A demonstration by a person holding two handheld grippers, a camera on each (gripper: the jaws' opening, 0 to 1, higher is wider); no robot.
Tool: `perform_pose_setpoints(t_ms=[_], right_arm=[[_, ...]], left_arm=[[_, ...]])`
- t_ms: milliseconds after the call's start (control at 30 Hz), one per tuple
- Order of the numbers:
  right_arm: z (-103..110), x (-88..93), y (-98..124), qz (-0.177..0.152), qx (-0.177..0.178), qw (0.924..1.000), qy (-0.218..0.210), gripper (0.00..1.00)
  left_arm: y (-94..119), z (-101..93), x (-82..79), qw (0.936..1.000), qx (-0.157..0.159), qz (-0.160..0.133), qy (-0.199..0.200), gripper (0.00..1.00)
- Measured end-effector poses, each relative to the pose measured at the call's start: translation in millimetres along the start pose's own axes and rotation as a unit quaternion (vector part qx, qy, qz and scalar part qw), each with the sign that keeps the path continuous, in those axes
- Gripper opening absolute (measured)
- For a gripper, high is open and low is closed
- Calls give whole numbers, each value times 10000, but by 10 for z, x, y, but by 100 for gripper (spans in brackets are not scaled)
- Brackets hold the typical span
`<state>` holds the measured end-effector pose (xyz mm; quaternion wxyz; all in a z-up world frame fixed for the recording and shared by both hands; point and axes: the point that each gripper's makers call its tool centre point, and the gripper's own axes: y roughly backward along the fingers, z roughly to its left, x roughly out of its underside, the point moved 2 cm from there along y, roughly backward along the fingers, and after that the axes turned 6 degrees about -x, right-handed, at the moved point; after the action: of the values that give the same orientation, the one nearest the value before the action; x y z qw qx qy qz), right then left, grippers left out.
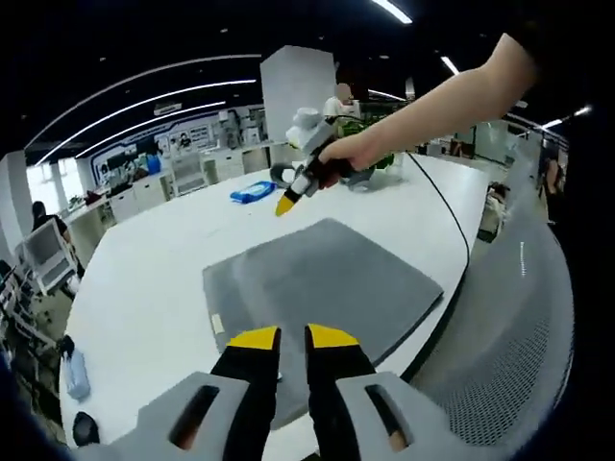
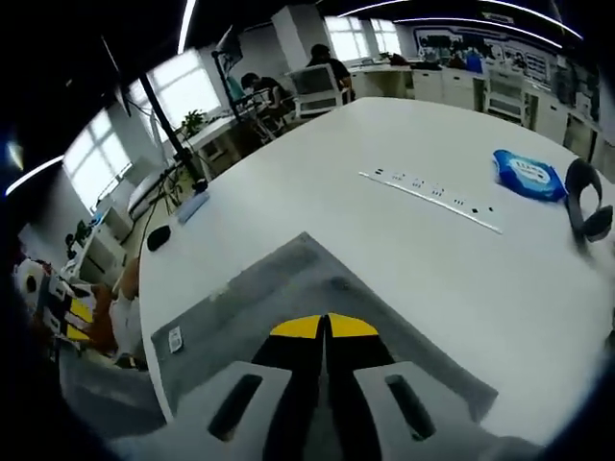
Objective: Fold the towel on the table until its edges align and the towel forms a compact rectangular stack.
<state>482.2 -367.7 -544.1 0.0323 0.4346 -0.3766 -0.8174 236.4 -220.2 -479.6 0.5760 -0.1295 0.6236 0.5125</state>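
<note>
A grey towel [image 1: 322, 288] is seen spread flat on the white table [image 1: 163, 279], near its edge. A small white label [image 2: 175, 338] is sewn at one towel corner; its print cannot be read. In the left gripper view the left gripper [image 1: 293, 336] is held above the towel with its yellow-tipped jaws narrowly parted, gripping nothing. The right gripper [image 1: 285, 204] is carried in a hand [image 1: 346, 154] above the table beyond the towel; in the right gripper view its jaws [image 2: 325, 327] are pressed together over the towel. A blue packet [image 2: 528, 175] is lying further off, its writing illegible
</note>
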Motion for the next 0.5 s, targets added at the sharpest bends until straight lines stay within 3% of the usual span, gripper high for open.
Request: perform_pose_setpoints(t_ms=[100, 233, 333, 400, 500], right_arm=[[-79, 76, 234, -70, 39, 10000, -37, 0], [-235, 227, 478, -31, 203, 9998, 19, 0], [-395, 381, 600, 210, 378, 9991, 37, 0], [-495, 459, 666, 292, 501, 9983, 87, 0], [-584, 576, 711, 430, 547, 9975, 75, 0]], left_arm=[[-135, -246, -310, 9980, 453, -51, -440, 8], [-373, -638, -632, 9909, 1232, -119, -525, 7], [-542, -864, -709, 9857, 1509, 70, -744, 4], [-645, -1070, -726, 9777, 1691, 299, -1213, 1], [-804, -1407, -754, 9689, 1940, 368, -1490, 1]])
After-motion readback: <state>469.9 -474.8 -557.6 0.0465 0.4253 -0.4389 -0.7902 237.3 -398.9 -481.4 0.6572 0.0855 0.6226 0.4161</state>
